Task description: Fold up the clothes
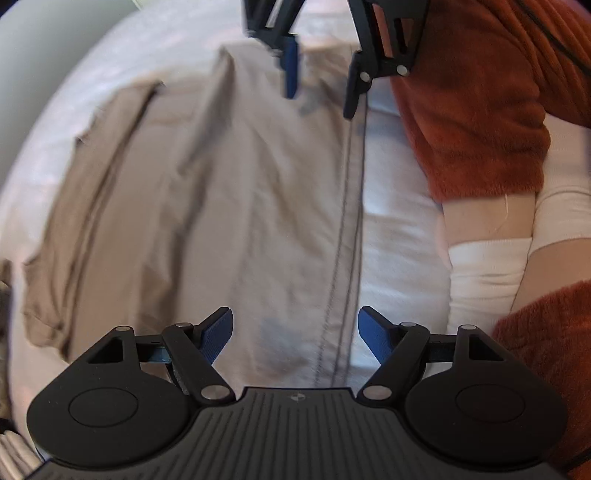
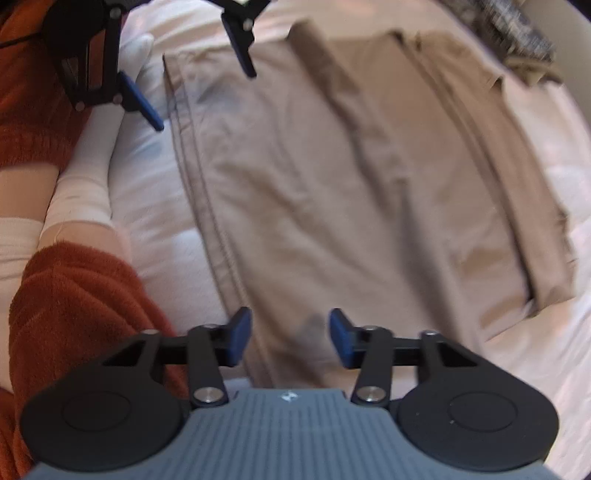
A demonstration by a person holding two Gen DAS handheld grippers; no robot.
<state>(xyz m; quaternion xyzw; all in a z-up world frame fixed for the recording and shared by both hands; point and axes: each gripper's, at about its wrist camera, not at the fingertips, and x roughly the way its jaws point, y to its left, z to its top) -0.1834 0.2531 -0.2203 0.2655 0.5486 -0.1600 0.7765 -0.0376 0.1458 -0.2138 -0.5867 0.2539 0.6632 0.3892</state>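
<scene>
A beige garment [image 1: 221, 206] [image 2: 351, 192] lies spread flat on a white bed sheet [image 1: 399, 229] [image 2: 155, 206]. Its stitched hem [image 1: 349, 221] [image 2: 192, 158] runs along the side nearest the person, and its far side is folded over. My left gripper [image 1: 295, 328] [image 2: 201, 94] hangs open wide just above the hem, with nothing between its fingers. My right gripper [image 2: 290, 328] [image 1: 321, 88] hovers further along the same hem. Its jaws stand partly apart over the cloth, and the pads do not press on it.
A person's limbs in rust-orange fleece [image 1: 480, 110] [image 2: 74, 295] and white ribbed fabric [image 1: 487, 273] [image 2: 85, 184] rest on the bed beside the hem. A dark patterned cloth [image 2: 517, 33] lies past the garment's far corner. White sheet surrounds the garment.
</scene>
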